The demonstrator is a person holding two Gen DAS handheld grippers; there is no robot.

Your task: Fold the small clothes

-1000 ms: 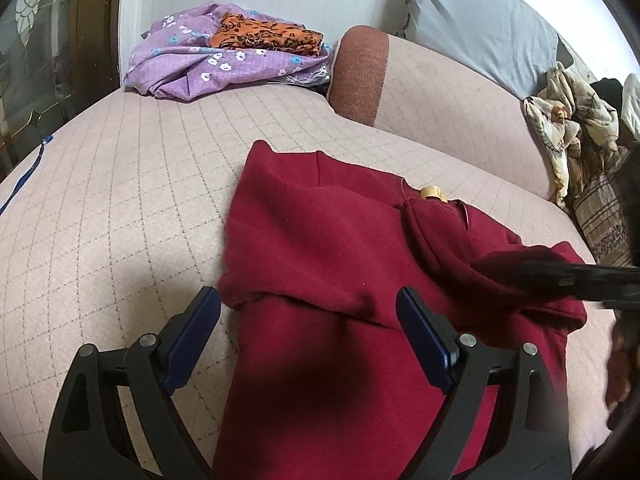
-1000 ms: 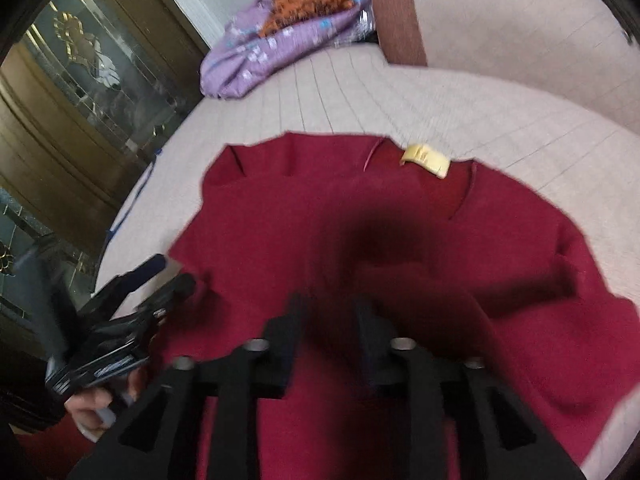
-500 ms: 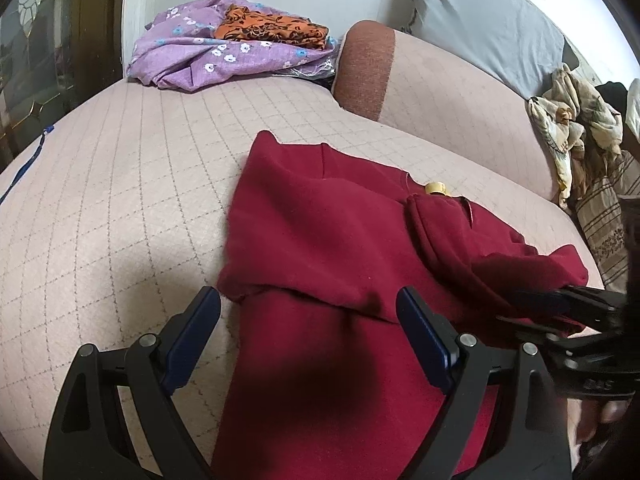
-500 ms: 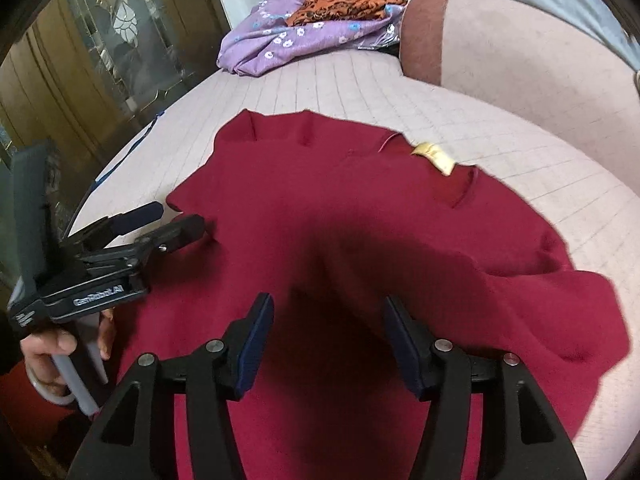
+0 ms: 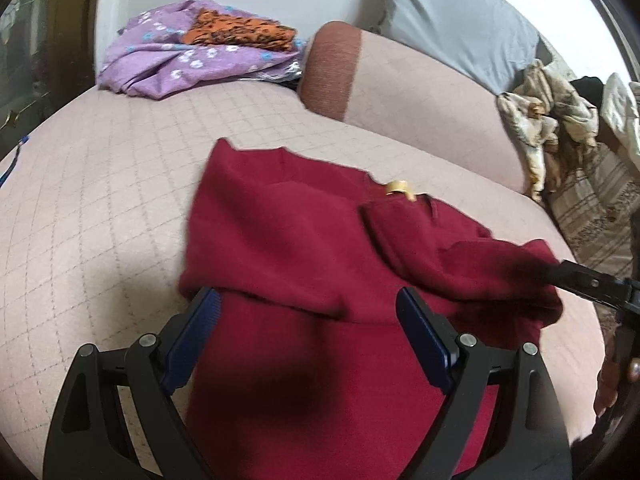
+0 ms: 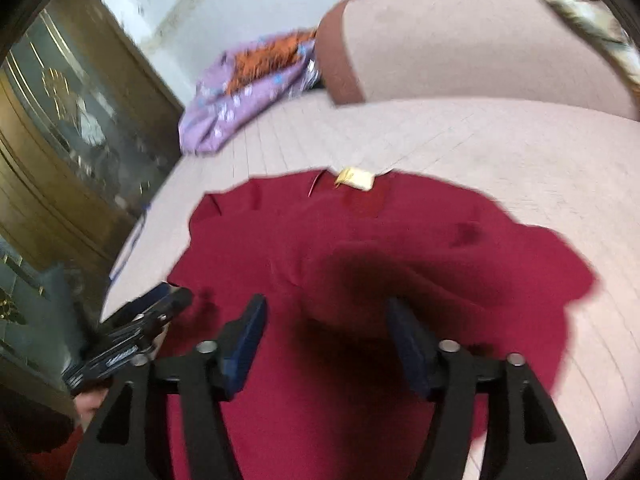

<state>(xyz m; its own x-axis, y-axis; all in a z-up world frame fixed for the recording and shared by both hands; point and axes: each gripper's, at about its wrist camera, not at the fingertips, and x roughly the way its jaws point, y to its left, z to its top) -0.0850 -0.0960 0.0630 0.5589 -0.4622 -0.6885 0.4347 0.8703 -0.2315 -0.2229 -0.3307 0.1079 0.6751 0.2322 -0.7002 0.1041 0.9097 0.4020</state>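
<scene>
A dark red garment [image 5: 304,264] lies spread on the quilted pink couch seat [image 5: 100,184], with a yellow neck label [image 5: 398,188] at its far edge and both sleeves folded in over the body. It also shows in the right wrist view [image 6: 360,272], label [image 6: 355,178] at the far side. My left gripper [image 5: 308,316] is open and empty, hovering over the garment's left fold. My right gripper [image 6: 324,328] is open and empty above the garment's middle; it shows at the right edge of the left wrist view [image 5: 592,284].
A purple flowered cloth with an orange one on it [image 5: 192,56] lies at the far end of the seat. The couch back [image 5: 420,92] and a grey pillow [image 5: 460,20] rise behind. Crumpled clothes [image 5: 548,120] lie at the right. A wooden glass cabinet [image 6: 60,152] stands left.
My right gripper has opened, let go of the right sleeve it had folded over the garment, and drawn back. My left gripper has stayed open, shifting only slightly.
</scene>
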